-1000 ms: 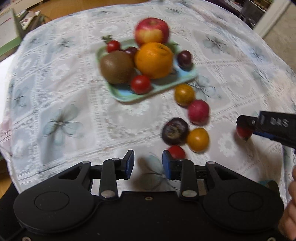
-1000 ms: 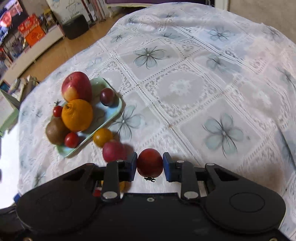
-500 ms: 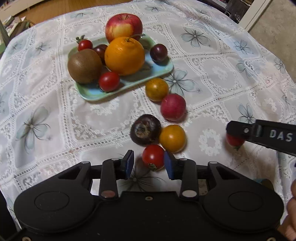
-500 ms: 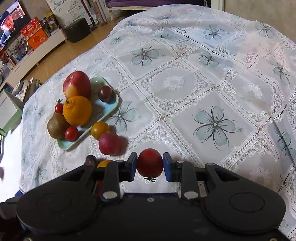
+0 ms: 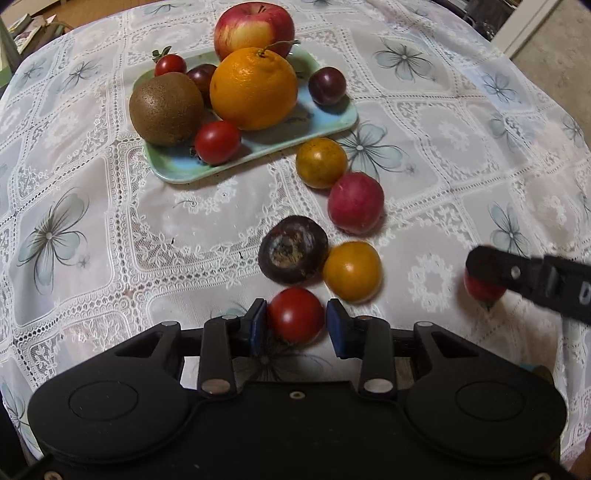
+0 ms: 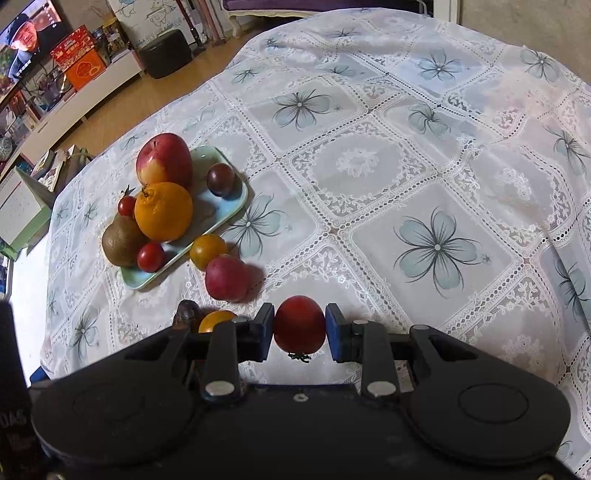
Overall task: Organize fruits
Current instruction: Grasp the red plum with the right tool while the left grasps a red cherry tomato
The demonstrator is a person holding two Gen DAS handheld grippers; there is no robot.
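My left gripper (image 5: 296, 326) is open low over the cloth. A small red tomato (image 5: 295, 314) lies between its blue pads, very close to both. Just beyond lie a dark purple fruit (image 5: 291, 249), an orange tomato (image 5: 352, 271), a pink-red fruit (image 5: 354, 208) and a yellow-orange tomato (image 5: 321, 162). The pale green tray (image 5: 325, 125) holds an apple (image 5: 255, 26), an orange (image 5: 255, 88), a kiwi (image 5: 166, 107), a plum (image 5: 327, 86) and small tomatoes. My right gripper (image 6: 300, 332) is shut on another red tomato (image 6: 299, 328), held above the cloth, right of the loose fruit.
A lace tablecloth with blue flowers (image 6: 436, 247) covers the whole table. The tray (image 6: 229, 206) sits at the table's left side, near its edge. Beyond that edge are wooden floor, low shelves and a screen (image 6: 29, 40). The cloth stretches right of the fruit.
My left gripper has moved forward until the red tomato sits between its pads; its opening looks unchanged. The right gripper keeps hold of its tomato and has barely shifted.
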